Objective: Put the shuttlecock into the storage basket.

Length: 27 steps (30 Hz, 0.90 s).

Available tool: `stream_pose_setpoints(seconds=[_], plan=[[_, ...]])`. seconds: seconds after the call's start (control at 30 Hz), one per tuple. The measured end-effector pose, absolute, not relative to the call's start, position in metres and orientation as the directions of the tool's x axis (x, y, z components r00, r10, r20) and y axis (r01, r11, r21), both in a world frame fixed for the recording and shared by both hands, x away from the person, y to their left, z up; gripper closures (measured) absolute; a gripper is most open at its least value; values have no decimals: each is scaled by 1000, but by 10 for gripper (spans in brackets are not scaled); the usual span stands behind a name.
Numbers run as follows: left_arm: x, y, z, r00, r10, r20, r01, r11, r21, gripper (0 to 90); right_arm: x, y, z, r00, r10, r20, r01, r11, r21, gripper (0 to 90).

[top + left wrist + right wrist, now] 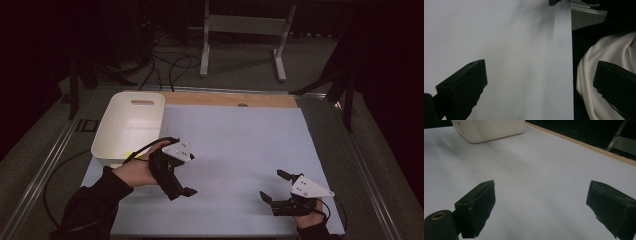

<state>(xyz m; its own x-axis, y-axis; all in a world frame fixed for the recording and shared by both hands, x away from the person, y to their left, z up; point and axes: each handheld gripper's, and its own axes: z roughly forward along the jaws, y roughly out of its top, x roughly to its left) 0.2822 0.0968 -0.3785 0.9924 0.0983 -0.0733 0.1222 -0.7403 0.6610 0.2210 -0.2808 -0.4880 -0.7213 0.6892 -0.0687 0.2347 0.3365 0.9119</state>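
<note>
I am holding my left gripper just beside the bin and my right gripper well apart from it, both with jaws spread, grasping nothing.

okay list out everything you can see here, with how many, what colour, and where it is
bin: one, white, with a handle slot, far left of the sheet
sheet: one, pale grey-white, covering most of the table
table: one, wooden strip showing along the far edge
frame: one, light grey, on the floor beyond the table
cables: several, black, on the floor beyond the table
cloth: one, white ribbed fabric, off the sheet's near edge
left gripper: one, black, jaws apart, beside the bin
right gripper: one, black, jaws apart, near right
</note>
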Motion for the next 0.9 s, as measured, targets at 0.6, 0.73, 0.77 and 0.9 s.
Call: stream_pose_setpoints(seconds=[0.6,0.73,0.77,0.9], plan=[[272,81,-430,988,78,-132,147,-724,674,0,221,-281,-488,-724,686,-67,235,336,912,84],[273,86,-445,984,80,-160,168,-718,675,0,221,-281,-488,-725,686,-67,235,337,912,84],[273,88,-448,982,82,-168,175,-718,674,0,221,-281,-488,-725,686,-67,235,338,912,84],[272,95,-460,981,93,-171,185,-720,669,0,221,-281,-488,-724,687,-65,236,336,912,84]])
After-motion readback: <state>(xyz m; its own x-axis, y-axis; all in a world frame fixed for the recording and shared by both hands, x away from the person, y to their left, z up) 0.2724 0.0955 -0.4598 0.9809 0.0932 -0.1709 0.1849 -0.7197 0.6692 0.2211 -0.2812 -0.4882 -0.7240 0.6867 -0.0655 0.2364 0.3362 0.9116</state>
